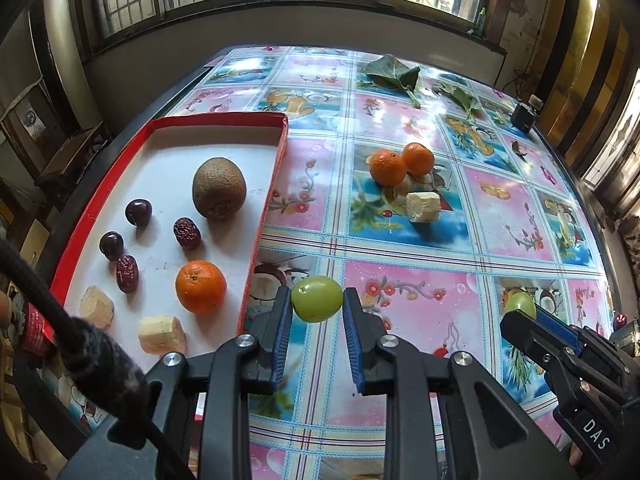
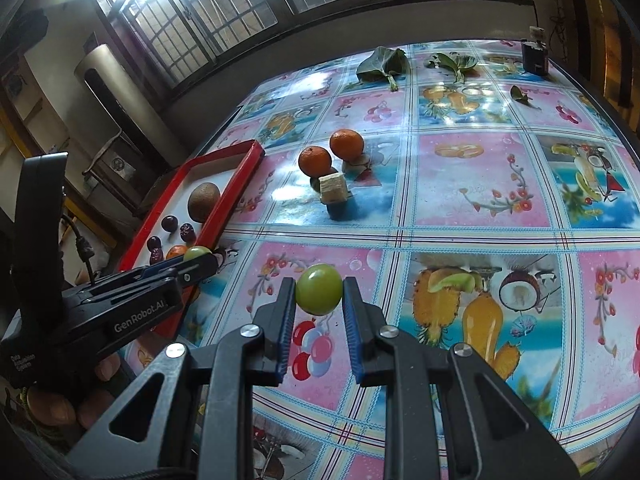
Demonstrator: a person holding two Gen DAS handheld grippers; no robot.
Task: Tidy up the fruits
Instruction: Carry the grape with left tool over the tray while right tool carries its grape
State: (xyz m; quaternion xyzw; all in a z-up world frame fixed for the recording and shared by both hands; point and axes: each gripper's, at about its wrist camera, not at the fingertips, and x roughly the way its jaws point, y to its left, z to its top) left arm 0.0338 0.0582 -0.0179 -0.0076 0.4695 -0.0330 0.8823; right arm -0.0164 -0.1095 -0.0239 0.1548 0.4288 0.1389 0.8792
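One green fruit [image 1: 317, 298] is clamped in the left gripper [image 1: 316, 304], above the table just beside the red tray [image 1: 256, 236] near its right rim; stem dimple faces up-left, no clear long axis. A second green fruit [image 2: 319, 294] is clamped in the right gripper [image 2: 319, 300], over the table's near part. Already in the tray: kiwi [image 1: 219, 188], orange [image 1: 201, 287], dark fruits, pale chunks. Left on the table [image 2: 480, 184] mid-area: two oranges [image 1: 400, 164], one pale chunk [image 1: 423, 207]. Judged past halfway.
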